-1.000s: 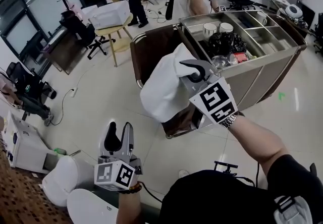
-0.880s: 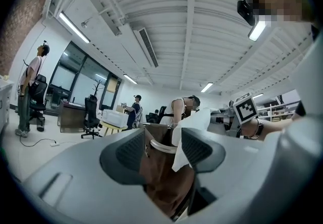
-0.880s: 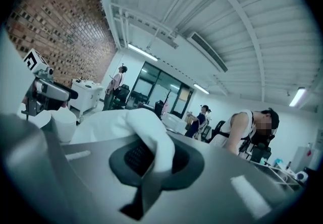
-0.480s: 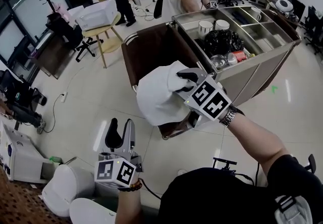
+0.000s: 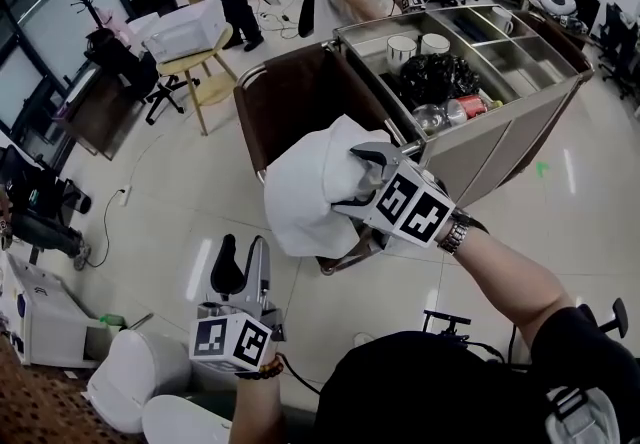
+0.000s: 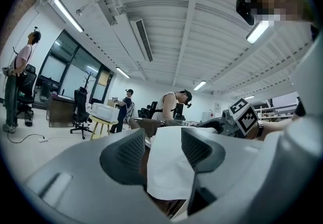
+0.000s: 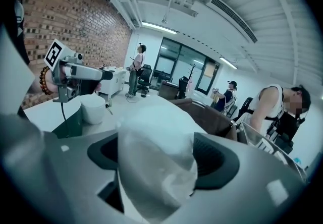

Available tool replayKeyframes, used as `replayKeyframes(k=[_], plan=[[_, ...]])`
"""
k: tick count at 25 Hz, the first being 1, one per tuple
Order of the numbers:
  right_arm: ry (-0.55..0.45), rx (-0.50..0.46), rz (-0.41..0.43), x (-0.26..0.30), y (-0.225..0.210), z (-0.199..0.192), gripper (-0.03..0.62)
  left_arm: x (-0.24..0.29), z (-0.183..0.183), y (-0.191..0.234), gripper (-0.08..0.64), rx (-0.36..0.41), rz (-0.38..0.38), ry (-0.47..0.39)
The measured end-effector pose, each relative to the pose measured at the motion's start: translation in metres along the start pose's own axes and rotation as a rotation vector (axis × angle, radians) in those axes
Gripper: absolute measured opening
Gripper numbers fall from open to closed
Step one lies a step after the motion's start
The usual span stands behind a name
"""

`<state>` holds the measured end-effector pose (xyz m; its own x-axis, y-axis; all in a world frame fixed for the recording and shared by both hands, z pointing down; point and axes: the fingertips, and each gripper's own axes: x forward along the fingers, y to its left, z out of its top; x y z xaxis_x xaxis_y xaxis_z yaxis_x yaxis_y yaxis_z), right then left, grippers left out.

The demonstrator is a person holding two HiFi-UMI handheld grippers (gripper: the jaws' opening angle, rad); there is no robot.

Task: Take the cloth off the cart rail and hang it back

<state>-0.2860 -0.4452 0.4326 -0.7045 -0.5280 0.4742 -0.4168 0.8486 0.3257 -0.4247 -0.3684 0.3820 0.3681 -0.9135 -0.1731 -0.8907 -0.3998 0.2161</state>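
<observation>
Reaching forward from the lower right, the person's right forearm tips the right gripper (image 5: 358,177) down onto the white cloth (image 5: 305,192). Its jaws have just been opening and now stand wide, with a bunched fold of cloth lying loose between them. The left gripper (image 5: 242,250) is held low, close to the body, pointing roughly level at the cart (image 5: 500,147); its jaws are apart with nothing between them. The cloth drapes in a soft, creased mound over the near end of the cart rail (image 5: 275,63), beside the brown bag (image 5: 300,102). It hides the stretch of rail beneath it and blurs close to the right gripper view's lens.
</observation>
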Motion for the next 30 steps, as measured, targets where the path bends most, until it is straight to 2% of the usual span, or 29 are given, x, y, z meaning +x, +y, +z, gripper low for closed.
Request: replayKeyframes(k=[10, 22, 25, 30], plan=[[-0.097, -0.025, 0.044, -0.027, 0.021, 0.023, 0.408, -0.003, -0.002, -0.015, 0.225, 0.008, -0.009, -0.001], [-0.195, -0.011, 0.035, -0.055, 0.025, 0.032, 0.392, -0.007, -0.001, -0.040, 0.225, 0.027, -0.004, -0.008], [-0.248, -0.011, 0.019, -0.071, 0.027, 0.036, 0.372, -0.008, -0.001, -0.050, 0.225, 0.034, -0.001, -0.017], [-0.353, 0.000, -0.007, -0.108, 0.031, 0.049, 0.297, -0.013, 0.004, -0.073, 0.222, 0.048, -0.005, -0.027]])
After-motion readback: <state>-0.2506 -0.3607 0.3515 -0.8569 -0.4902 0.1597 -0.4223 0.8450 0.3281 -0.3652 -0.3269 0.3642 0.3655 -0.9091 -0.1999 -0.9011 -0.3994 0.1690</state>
